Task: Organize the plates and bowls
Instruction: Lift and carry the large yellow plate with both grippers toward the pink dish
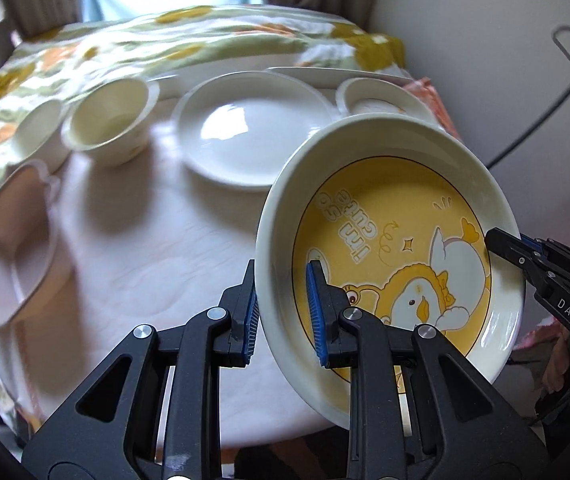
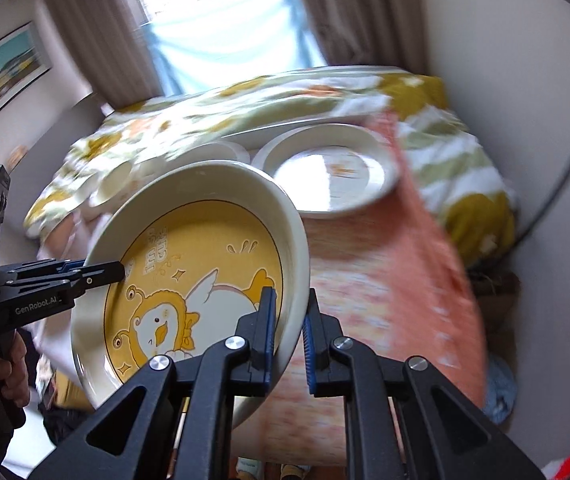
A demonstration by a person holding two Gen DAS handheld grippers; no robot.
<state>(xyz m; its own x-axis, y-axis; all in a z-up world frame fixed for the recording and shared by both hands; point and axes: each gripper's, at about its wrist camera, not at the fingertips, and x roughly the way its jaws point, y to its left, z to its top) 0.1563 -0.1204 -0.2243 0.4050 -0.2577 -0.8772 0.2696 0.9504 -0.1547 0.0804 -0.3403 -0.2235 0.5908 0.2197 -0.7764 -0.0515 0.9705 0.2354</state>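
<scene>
A deep white plate with a yellow cartoon duck inside (image 1: 397, 248) is held tilted above the table by both grippers. My left gripper (image 1: 283, 312) is shut on its near left rim. My right gripper (image 2: 289, 340) is shut on its right rim; the plate also shows in the right wrist view (image 2: 189, 272). The right gripper shows at the plate's right edge in the left wrist view (image 1: 509, 248), and the left gripper shows at the plate's left edge in the right wrist view (image 2: 117, 270). A wide white plate (image 1: 253, 128) and a cream bowl (image 1: 109, 120) stand on the table behind.
A pink divided tray (image 1: 13, 240) lies at the table's left. A smaller cream bowl (image 1: 39, 128) and another bowl (image 1: 377, 98) stand at the back. A white plate (image 2: 333, 172) lies on an orange cloth (image 2: 385, 280). A flowered quilt (image 1: 165, 40) lies behind.
</scene>
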